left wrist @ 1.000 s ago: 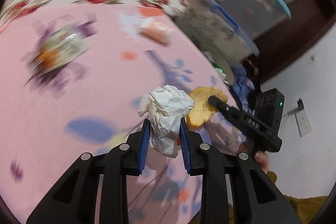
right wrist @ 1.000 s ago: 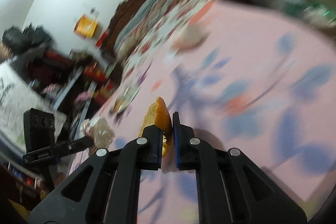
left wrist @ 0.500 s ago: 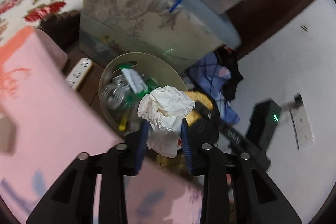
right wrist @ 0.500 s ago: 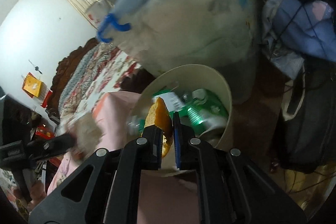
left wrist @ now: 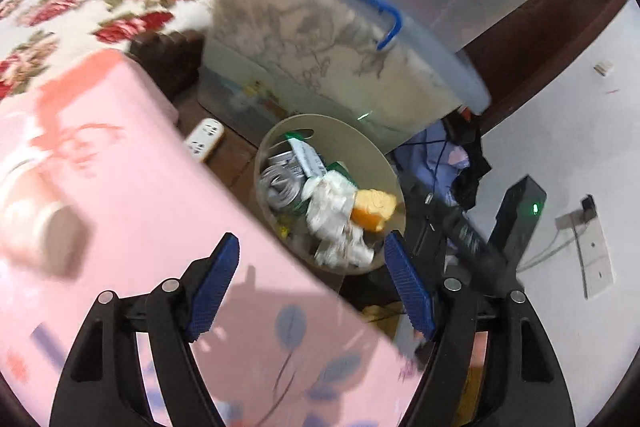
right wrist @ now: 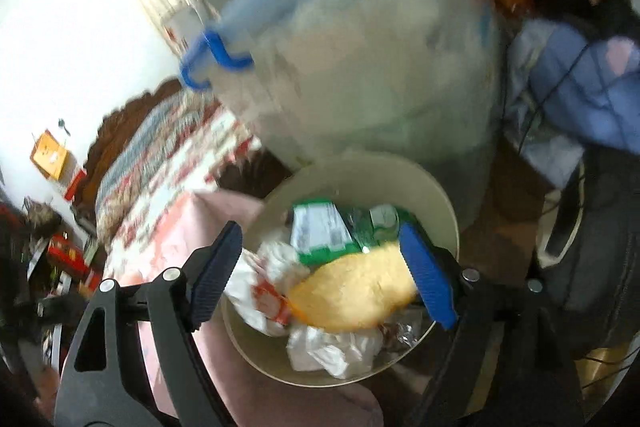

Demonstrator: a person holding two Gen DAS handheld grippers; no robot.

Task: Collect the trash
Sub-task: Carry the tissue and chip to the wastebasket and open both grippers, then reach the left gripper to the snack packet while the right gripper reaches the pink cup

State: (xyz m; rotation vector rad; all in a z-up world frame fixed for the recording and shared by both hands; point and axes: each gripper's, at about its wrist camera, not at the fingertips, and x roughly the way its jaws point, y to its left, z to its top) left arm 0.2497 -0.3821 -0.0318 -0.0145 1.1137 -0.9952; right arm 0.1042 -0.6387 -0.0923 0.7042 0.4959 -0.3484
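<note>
A beige round trash bin stands on the floor beside the pink bed; it also shows in the right wrist view. Inside lie crumpled white paper, a yellow-orange sponge-like piece, green wrappers and a can. In the right wrist view the yellow piece and the white paper are blurred, inside the bin. My left gripper is open and empty above the bin. My right gripper is open and empty over the bin.
A clear storage box with a blue handle stands behind the bin. A white power strip lies on the floor. The pink bedcover is at the left. Blue clothes and a dark bag lie at the right.
Both grippers opened over the bin. The white paper left my left gripper and the yellow piece left my right gripper; both are now in the bin.
</note>
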